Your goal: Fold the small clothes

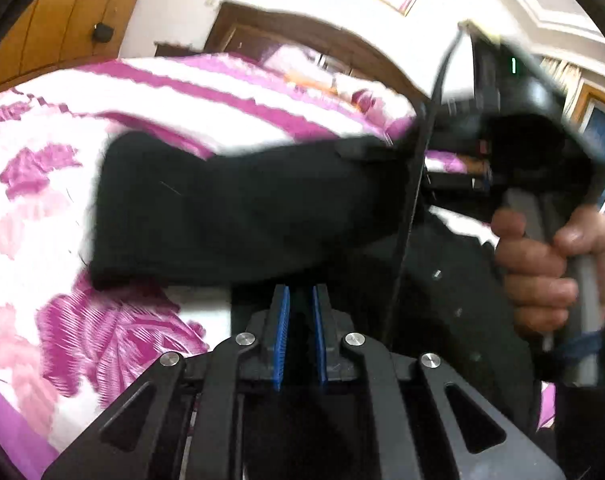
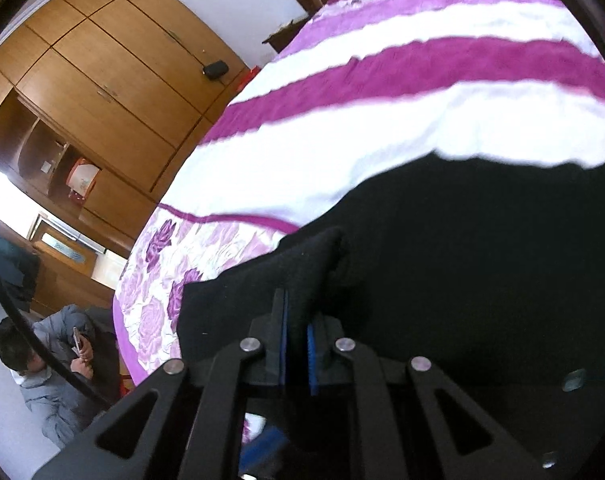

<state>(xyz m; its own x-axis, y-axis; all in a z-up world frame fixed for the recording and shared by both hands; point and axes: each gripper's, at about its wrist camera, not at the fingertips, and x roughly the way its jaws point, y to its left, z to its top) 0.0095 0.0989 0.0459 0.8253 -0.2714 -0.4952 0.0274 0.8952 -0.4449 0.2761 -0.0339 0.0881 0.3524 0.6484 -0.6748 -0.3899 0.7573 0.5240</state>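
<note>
Item 1 – right gripper point(image 2: 296, 320): blue pads point(image 2: 283, 340) pinched narrow on a raised ridge of the black garment point(image 2: 462, 280); cloth visibly betw. the pads, peaking just beyond the tips. Holding fabric.

Item 2 – left gripper point(image 1: 300, 300): blue pads point(image 1: 282, 320) drawn near-together; dark cloth sits at the tips, likely nipped at an edge, though black-on-black hides the contact itself.

Item 3 – black garment, small, dark knit/fleece: partly lifted off the bedspread point(image 2: 382, 120), draped betw. both grippers. In left-wrist view it hangs as a broad flap, blurred, above the floral part of the bedspread. Rest of it lies on the bedspread's white/purple stripes. Buttons or snaps point(image 2: 573, 378) on a dark panel near the garment's right side.

Item 4 – person's hand point(image 1: 550, 272) on the right gripper's grey handle, right of the garment; cable runs across.

Item 5 – surroundings, rel. to the bedspread: wooden wardrobe point(image 2: 102, 80) beyond its left edge; seated person point(image 2: 50, 360) on the floor below that edge.

Step judged: lift-and-carry for a fold, early stage. To do well: keep both pinches firm, hold the two grip pts level & taut so the edge stays straight, carry over the lying part, lower flat onto the bedspread before letting go. Risk: thin pinch slipping, flap bunching.
</note>
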